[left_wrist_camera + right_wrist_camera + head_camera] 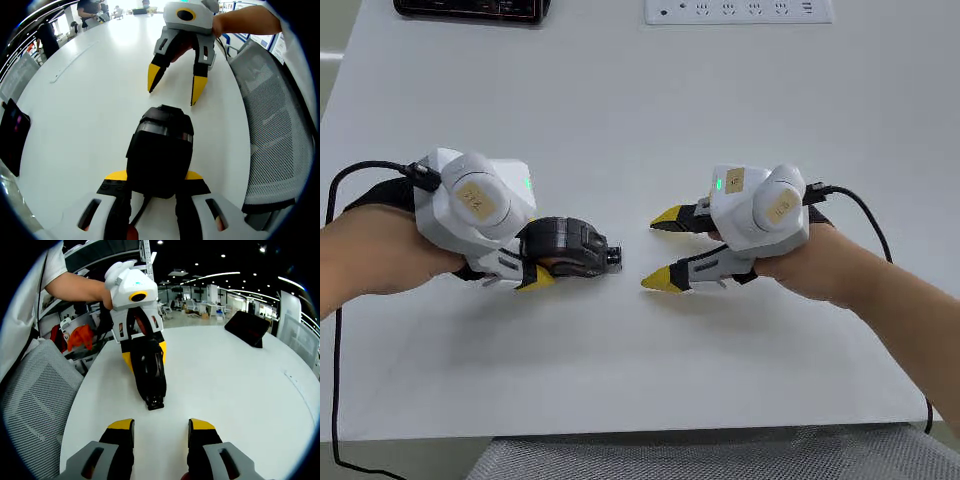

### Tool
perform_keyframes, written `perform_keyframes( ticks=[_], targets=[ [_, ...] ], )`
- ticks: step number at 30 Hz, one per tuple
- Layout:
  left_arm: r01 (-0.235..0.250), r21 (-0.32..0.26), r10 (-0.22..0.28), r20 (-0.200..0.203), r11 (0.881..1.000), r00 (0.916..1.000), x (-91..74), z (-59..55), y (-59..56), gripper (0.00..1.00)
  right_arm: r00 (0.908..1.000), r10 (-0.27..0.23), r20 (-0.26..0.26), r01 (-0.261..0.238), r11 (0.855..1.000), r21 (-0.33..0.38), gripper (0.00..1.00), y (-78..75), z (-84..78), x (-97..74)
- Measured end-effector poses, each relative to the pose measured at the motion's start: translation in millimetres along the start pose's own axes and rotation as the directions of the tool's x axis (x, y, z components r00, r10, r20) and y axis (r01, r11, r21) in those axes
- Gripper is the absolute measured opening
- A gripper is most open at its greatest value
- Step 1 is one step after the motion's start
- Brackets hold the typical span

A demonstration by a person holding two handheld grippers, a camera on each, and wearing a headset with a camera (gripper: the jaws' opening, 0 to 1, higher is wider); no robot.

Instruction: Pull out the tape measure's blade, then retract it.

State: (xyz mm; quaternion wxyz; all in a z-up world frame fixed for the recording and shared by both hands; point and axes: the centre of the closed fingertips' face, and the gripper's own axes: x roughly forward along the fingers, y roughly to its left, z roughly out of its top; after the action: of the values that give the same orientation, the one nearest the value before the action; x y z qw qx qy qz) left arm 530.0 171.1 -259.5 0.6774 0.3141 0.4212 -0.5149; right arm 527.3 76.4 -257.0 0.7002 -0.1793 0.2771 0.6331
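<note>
Tape measure (pixel 568 246) sat on the white surface (pixel 620 120), left of centre, toward the near edge. The left claw (pixel 155 176) was clamped on it, jaws closed against the case sides from behind, yellow tips about mid-body. The small blade tab (pixel 155 403) stuck out of the case's right end, pointing at the right claw (pixel 652 255). By the look of it the blade was not out yet.

Right claw: jaws well apart, holding nothing, touching nothing. Its tips aimed left at the tab, near it but with a clear gap.

Handling, as a guess: the case looked hard and chunky, rigid with some weight, and not crushable. Its dark shell looked rubbery, so the grip on it should be good. The blade was likely thin springy steel on a spring, so it would snap back if let go.

Best hold: pinch the tab flat between the right tips and pull straight right, with the left claw pinning the case. The tab was small and easy to miss or slip off. For the retract, ease it back rather than drop it.
</note>
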Motion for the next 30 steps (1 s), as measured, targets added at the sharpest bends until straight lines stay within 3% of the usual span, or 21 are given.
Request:
perform_keyframes(
  ticks=[30],
  targets=[
    [0.002,0.001,-0.002,-0.007,1.000,1.0000,-0.1,-1.1,0.9,0.29,0.9985,0.044,0.032,-0.042,0.997,-0.063,0.16,3.5,13.7,32.3]
  ],
)
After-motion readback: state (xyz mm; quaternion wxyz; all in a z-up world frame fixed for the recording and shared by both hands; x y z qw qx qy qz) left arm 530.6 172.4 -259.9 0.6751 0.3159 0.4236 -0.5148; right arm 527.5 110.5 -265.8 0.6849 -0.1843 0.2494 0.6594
